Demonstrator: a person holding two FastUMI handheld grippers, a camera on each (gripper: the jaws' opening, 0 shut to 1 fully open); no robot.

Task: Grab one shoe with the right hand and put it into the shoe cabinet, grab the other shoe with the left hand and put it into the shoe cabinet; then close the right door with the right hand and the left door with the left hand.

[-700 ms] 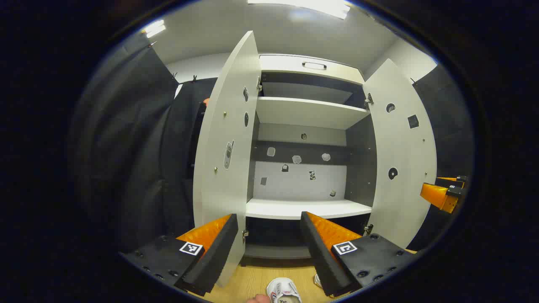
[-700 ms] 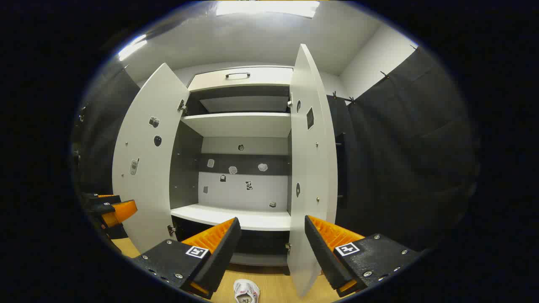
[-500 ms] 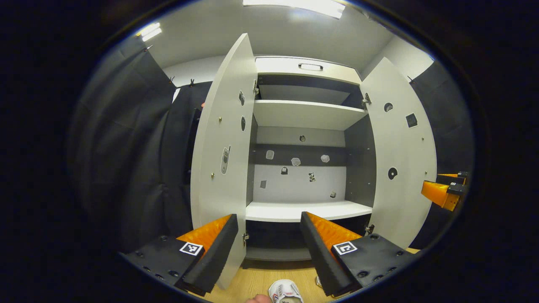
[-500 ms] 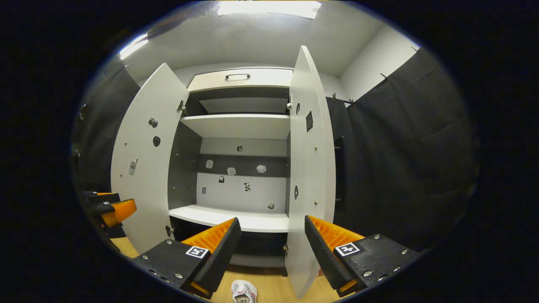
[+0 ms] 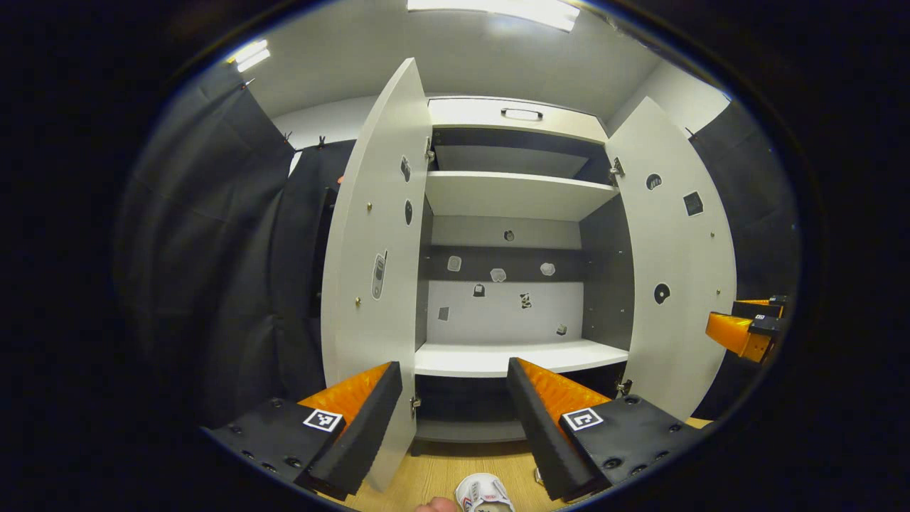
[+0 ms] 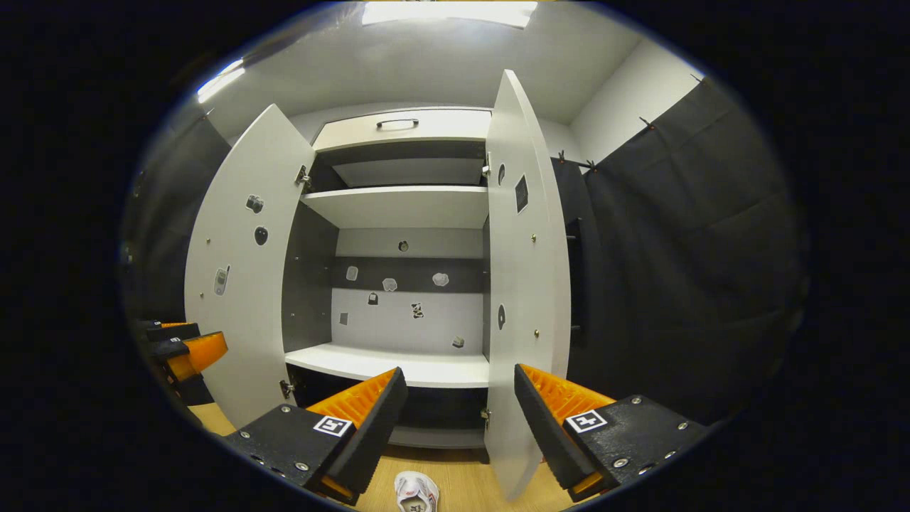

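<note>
The white shoe cabinet stands open ahead, its lower shelf bare. Its left door and right door are both swung wide. A white shoe lies on the wooden floor just below the cabinet. The edge of a second shoe peeks out beside my left gripper's right finger. My left gripper is open and holds nothing; it also appears low at the left of the right gripper view. My right gripper is open too, and is visible beyond the right door.
An upper shelf and a top drawer with a handle sit above. Black cloth walls flank the cabinet on both sides. A fingertip shows at the bottom edge, next to the shoe.
Both views have shifted only slightly; the cabinet sits a touch differently in each. Both grippers stay open and the shoes have not moved.
</note>
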